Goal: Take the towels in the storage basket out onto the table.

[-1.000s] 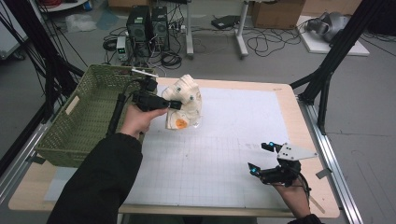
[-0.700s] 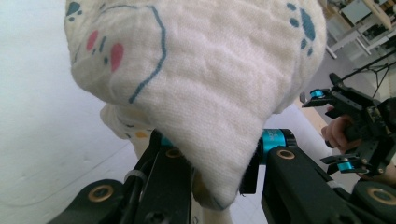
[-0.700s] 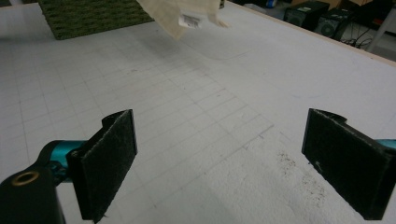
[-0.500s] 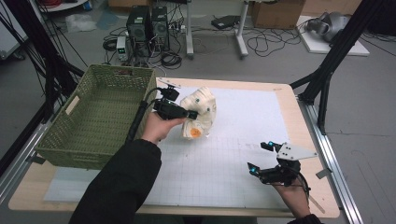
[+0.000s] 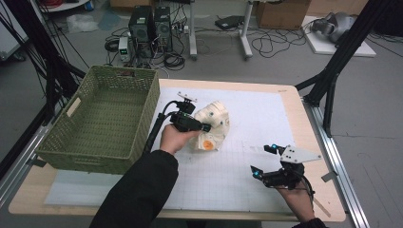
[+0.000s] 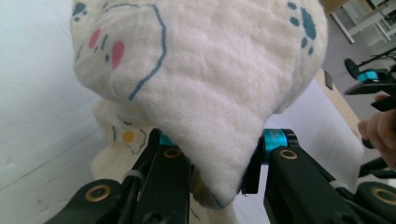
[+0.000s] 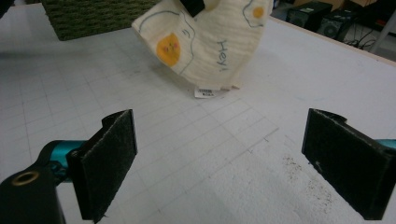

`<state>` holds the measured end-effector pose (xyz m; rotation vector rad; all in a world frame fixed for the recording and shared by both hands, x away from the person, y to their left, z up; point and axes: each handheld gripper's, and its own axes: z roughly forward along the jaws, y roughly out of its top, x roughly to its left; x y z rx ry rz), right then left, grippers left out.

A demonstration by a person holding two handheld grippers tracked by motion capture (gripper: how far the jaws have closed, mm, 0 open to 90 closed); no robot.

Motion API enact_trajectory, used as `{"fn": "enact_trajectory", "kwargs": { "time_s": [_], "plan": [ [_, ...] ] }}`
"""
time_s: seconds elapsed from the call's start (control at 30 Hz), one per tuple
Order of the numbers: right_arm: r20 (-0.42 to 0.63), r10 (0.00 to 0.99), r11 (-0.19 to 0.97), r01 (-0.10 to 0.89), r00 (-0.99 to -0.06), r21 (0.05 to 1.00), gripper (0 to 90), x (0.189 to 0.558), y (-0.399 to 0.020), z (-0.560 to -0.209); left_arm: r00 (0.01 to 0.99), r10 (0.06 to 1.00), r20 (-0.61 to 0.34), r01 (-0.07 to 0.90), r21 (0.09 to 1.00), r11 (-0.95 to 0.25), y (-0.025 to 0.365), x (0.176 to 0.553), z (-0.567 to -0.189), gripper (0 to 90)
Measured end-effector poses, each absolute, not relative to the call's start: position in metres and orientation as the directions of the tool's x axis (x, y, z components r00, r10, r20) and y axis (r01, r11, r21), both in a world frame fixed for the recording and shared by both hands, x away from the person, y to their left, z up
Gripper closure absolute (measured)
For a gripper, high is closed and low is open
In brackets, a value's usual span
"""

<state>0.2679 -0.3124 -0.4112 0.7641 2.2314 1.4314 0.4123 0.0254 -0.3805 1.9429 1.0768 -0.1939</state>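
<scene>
While the left claw [image 5: 205, 127] is gripping the cream cloth [image 5: 216, 124], the high view is showing it carried away from the green basket [image 5: 102, 118], toward four o'clock and lower, over the bench [image 5: 266, 114]; the right claw [image 5: 266, 160] is resting unmoved, gaping empty. The left gripper view is showing cloth [image 6: 201, 88] bunched between the pads, hiding their tips. The right gripper view is showing the cloth [image 7: 210, 42] hanging at twelve o'clock, its top cut off.
</scene>
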Motion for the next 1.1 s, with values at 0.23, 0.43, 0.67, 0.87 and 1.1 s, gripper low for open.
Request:
{"fn": "enact_trajectory", "kwargs": {
  "time_s": [0.23,0.43,0.67,0.87,1.1],
  "plan": [
    [-0.032,0.626,0.336,0.233,-0.779,0.913,9.5,0.270,-0.312,-0.412,0.585,0.638,-0.501,0.762,0.609,-0.219,0.014,0.416,-0.396,77.1],
    [-0.020,0.628,0.332,0.244,-0.778,0.911,9.6,0.271,-0.310,-0.412,0.563,0.664,-0.492,0.769,0.607,-0.202,0.010,0.420,-0.407,74.2],
    [-0.022,0.625,0.356,0.260,-0.781,0.898,18.4,0.278,-0.306,-0.414,0.563,0.677,-0.475,0.769,0.600,-0.219,0.001,0.423,-0.419,58.8],
    [-0.015,0.614,0.368,0.269,-0.789,0.890,27.8,0.289,-0.302,-0.415,0.569,0.672,-0.475,0.760,0.616,-0.208,0.005,0.425,-0.418,46.3],
    [-0.002,0.600,0.380,0.283,-0.800,0.881,33.8,0.298,-0.297,-0.416,0.586,0.657,-0.475,0.738,0.647,-0.191,0.017,0.424,-0.408,42.7]
  ]
}}
